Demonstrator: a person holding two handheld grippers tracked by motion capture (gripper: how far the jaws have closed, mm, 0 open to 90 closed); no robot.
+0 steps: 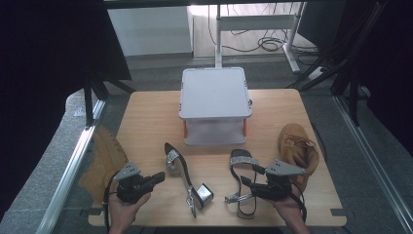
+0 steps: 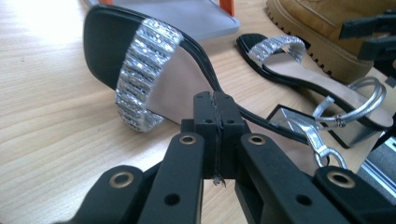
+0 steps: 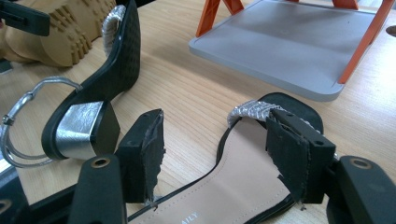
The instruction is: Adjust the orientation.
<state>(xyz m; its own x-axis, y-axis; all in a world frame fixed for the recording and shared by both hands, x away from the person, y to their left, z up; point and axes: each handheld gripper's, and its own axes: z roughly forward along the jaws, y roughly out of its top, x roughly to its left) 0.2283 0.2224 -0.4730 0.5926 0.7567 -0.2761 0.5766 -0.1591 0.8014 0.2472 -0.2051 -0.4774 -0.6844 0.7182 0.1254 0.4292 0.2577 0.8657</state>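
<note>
Two black block-heeled sandals with glittering silver toe straps lie on the pale wooden desk (image 1: 146, 112), in front of a grey two-tier plastic shoe rack with orange legs (image 1: 215, 92). Neither tier holds a shoe, so judging by the layout the work of sorting the footwear has barely begun.

The left sandal (image 1: 181, 171) lies on its side near the desk's front edge, silver heel block toward the person. The left tongs (image 1: 157, 178) sit just beside it, jaws pressed flat together with nothing between them (the left gripper view shows the pads meeting along one seam, the sandal beyond them).

The right sandal (image 1: 243, 181) rests sole-down, and the right tongs (image 3: 219, 154) stand wide open astride its tan insole, pads clear of both edges, so it is framed but not yet gripped.

A tan suede boot (image 1: 298, 148) lies at the desk's right side, its partner (image 1: 104, 161) at the left edge. All four shoes appear still to be placed.
</note>
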